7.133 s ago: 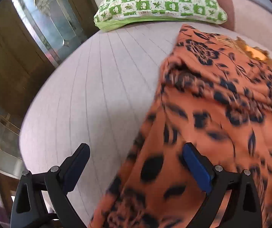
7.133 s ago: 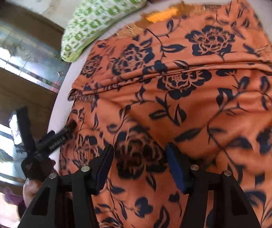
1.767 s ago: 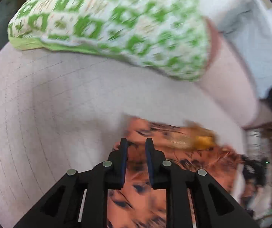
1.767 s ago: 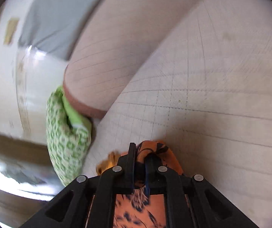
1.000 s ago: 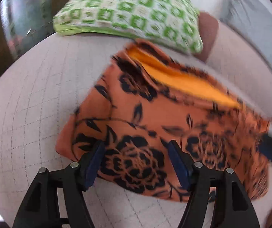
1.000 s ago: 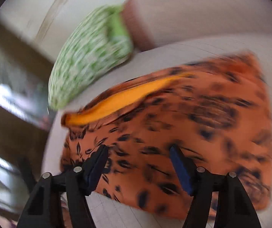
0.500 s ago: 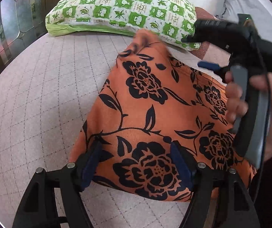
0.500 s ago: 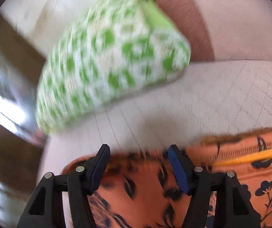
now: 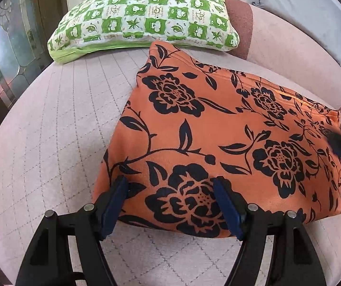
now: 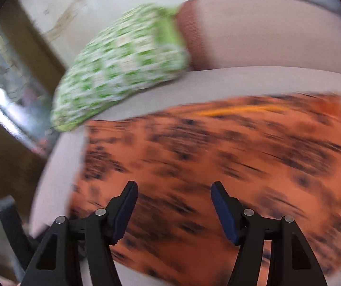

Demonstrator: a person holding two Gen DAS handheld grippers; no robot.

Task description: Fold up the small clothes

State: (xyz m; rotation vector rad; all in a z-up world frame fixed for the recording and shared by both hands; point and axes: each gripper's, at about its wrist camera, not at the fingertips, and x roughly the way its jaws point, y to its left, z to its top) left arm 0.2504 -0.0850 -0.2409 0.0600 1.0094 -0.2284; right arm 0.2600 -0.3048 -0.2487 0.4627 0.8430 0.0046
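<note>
Both my left tool (image 9: 170,202) and right tool (image 10: 174,208) hang spread, pinching nothing, over the folded orange cloth (image 9: 230,131) near the green pillow (image 9: 146,16).

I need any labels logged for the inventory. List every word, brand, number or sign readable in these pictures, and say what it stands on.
No text can be read.
Green checked pillow: some white squares carry tiny lines of print around small drawings, too small to read in the left wrist view and blurred in the right wrist view.
Orange floral garment: flower and leaf print only, no label or tag showing.
Pink quilted sofa: no writing.
Left tool and right tool: no markings visible.
</note>
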